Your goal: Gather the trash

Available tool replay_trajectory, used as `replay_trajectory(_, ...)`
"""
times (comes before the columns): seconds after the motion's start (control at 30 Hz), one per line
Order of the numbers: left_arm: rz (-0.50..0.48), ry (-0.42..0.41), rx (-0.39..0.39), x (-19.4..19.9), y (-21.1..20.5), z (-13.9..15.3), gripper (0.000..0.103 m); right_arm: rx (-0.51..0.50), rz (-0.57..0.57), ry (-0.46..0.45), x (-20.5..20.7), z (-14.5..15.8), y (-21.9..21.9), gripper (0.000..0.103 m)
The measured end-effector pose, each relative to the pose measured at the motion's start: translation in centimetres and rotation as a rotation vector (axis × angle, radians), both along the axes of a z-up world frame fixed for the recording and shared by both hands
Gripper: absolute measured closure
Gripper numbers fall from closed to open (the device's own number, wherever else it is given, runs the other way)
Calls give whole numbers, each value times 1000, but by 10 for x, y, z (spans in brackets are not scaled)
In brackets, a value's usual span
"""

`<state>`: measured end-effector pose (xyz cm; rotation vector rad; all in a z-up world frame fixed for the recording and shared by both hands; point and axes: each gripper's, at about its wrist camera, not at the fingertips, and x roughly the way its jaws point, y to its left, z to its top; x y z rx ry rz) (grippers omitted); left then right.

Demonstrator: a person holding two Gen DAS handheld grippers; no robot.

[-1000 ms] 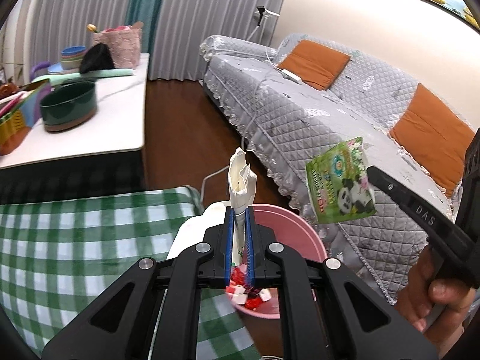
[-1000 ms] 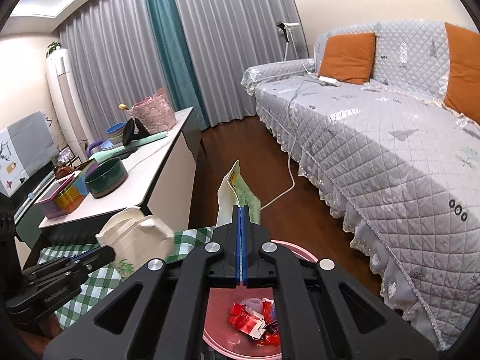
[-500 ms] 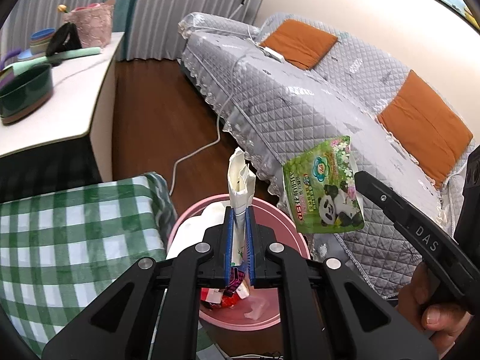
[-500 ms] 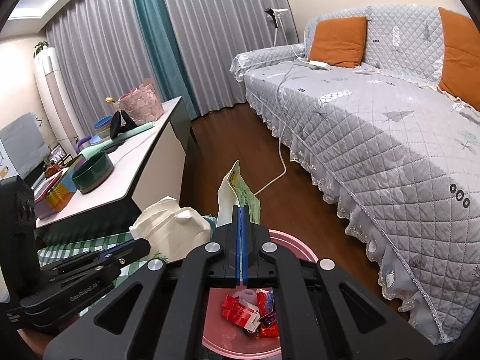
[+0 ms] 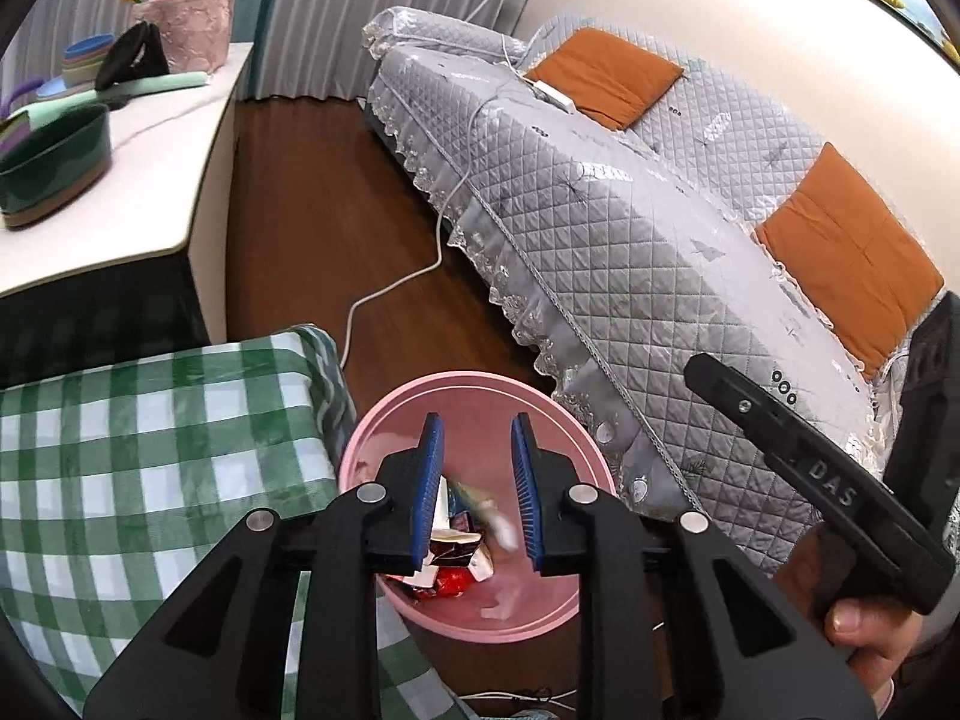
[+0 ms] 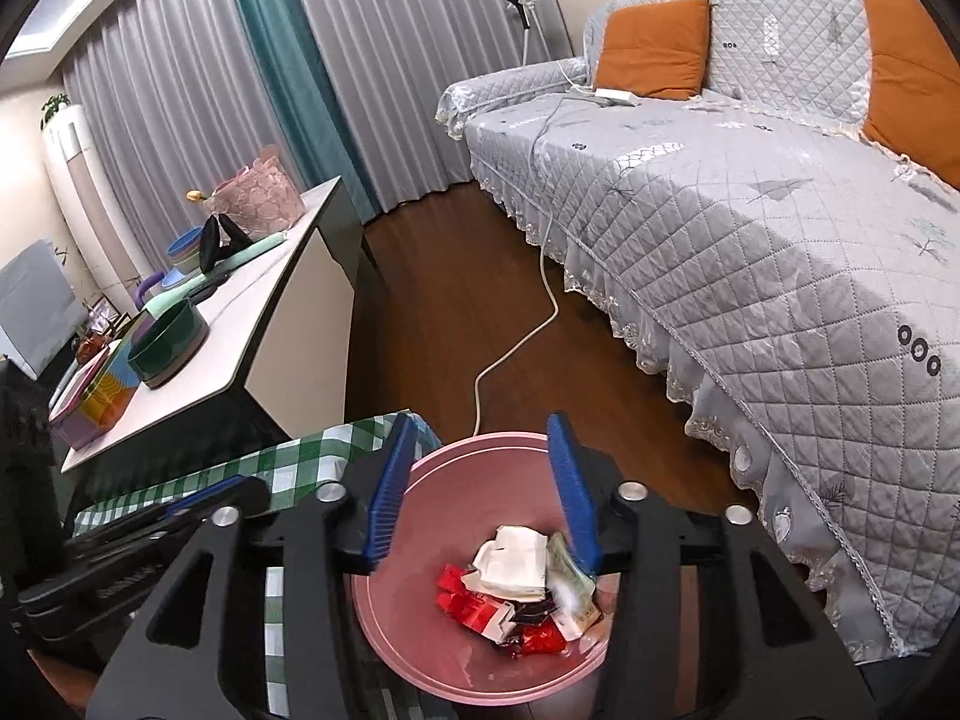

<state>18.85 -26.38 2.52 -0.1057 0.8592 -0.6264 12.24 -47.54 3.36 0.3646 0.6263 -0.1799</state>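
Both grippers, left [image 5: 475,483] and right [image 6: 480,495], spread wide, empty. Pink bin [image 6: 420,618] directly below both; wrappers [image 6: 516,585] lie inside, nearer the right.

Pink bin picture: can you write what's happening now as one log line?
left claw: open, over pink bin | right claw: open, over bin | white wrapper: in bin | green pouch: in bin

The left gripper [image 5: 475,474] is black plastic with blue ribbed pads [image 5: 427,483] and silver screws [image 5: 260,521]. The right gripper [image 6: 480,495] looks the same. Bare fingers [image 5: 864,630] show at lower right.
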Motion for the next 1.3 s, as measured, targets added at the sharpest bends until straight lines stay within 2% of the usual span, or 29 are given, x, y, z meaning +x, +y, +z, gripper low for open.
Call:
replay_trajectory(0.17,25,-59,-2,-16,20,18,56,-17,-22,-15,-9,5,0,19)
replay_trajectory(0.27,36,-105,-5,-31,37,30,46,-29,-32,-14,-15,7,1,8)
replay_trajectory(0.33,47,-149,-5,-45,50,40,39,-40,-40,-14,-22,9,3,6)
replay_trajectory(0.5,76,-275,15,-81,79,57,22,-71,-29,-32,-38,18,17,6)
replay_trajectory(0.6,71,-275,6,-99,94,58,18,-104,-5,-47,-50,26,33,5)
replay_trajectory(0.73,108,-288,5,-124,116,53,16,-140,24,-50,-69,31,61,5)
replay_trajectory(0.8,136,-283,12,-135,128,47,12,-157,42,-46,-79,29,76,5)
replay_trajectory(0.87,176,-281,29,-145,139,42,9,-177,59,-38,-91,26,95,5)
replay_trajectory(1.0,271,-298,125,-166,157,32,8,-177,91,-28,-111,19,123,5)
replay_trajectory(1.3,396,-231,169,-189,193,14,8,-242,130,-15,-146,1,177,5)
